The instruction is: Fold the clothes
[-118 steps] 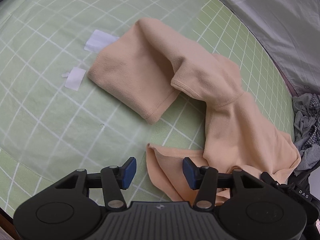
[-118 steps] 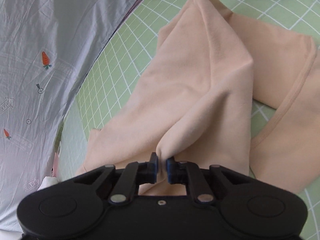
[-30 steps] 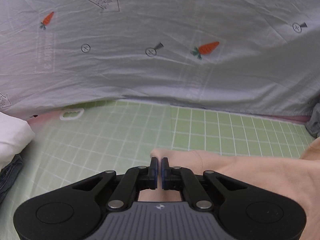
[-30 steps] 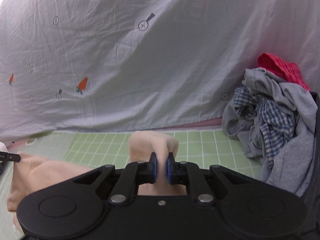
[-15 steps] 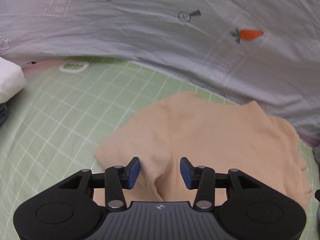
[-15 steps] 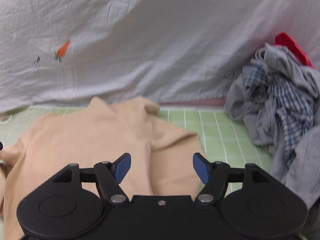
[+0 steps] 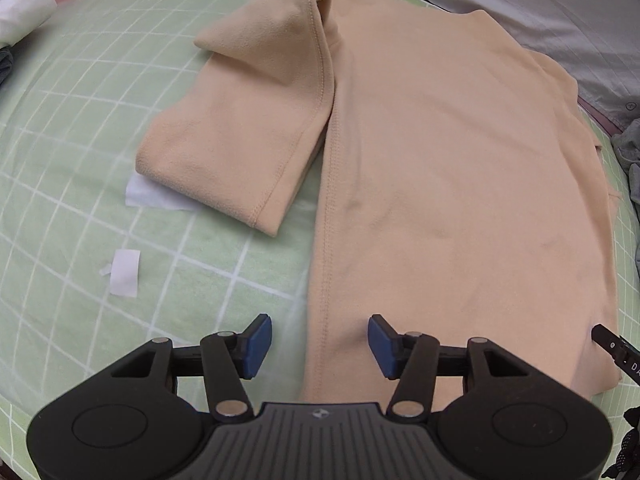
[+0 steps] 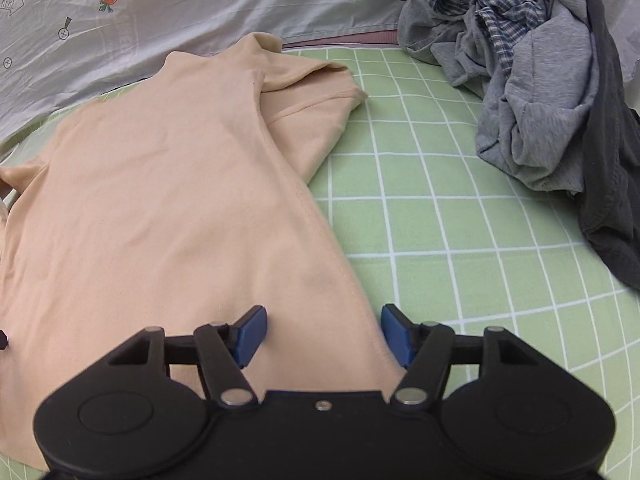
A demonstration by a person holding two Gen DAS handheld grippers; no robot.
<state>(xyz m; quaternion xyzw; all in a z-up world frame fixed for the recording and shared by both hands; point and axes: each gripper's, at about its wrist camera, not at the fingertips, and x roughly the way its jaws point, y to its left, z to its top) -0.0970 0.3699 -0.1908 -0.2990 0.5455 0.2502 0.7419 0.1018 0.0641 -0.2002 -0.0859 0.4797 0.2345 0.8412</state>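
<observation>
A peach T-shirt (image 7: 440,168) lies spread flat on the green grid mat (image 7: 80,120), its left sleeve (image 7: 248,120) folded out to the side. My left gripper (image 7: 318,342) is open and empty over the shirt's near left hem edge. In the right wrist view the same shirt (image 8: 160,200) lies flat with its right sleeve (image 8: 316,100) out to the side. My right gripper (image 8: 322,334) is open and empty over the shirt's near right hem edge.
A pile of grey, plaid and dark clothes (image 8: 540,92) sits at the right on the mat (image 8: 460,220). A grey carrot-print sheet (image 8: 200,4) hangs behind. Two white paper scraps (image 7: 126,266) lie left of the shirt. A white bundle (image 7: 24,20) sits far left.
Both grippers let go of the shirt about half a second ago and stay open. Both have pulled back toward the near hem, and the shirt now lies flat and spread.
</observation>
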